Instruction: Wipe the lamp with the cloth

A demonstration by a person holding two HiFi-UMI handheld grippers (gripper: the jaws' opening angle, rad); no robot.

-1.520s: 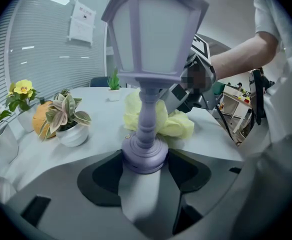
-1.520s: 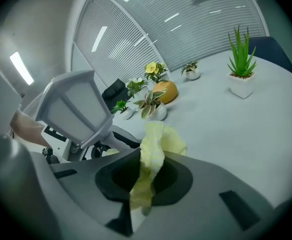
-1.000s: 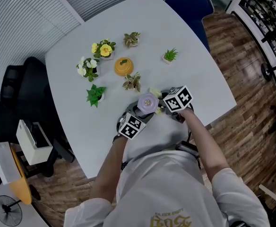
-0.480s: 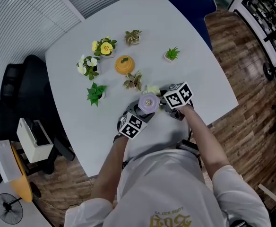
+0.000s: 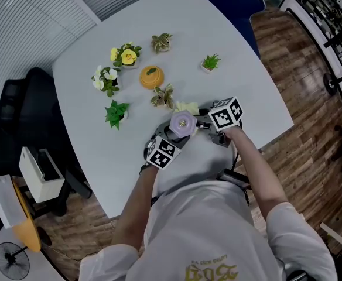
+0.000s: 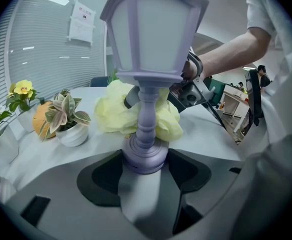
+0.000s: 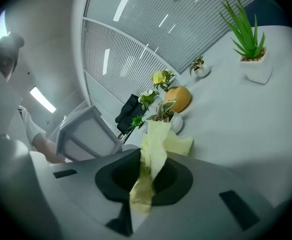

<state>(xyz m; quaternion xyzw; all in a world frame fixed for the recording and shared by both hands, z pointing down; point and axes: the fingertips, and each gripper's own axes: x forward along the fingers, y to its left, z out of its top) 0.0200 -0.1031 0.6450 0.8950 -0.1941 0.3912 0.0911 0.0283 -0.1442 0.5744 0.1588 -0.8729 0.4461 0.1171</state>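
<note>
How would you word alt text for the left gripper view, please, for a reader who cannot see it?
The left gripper clamps the round base of an upright lilac lantern-shaped lamp. A crumpled yellow cloth is bunched behind its stem, and a small potted plant stands on the white table to the left.
</note>
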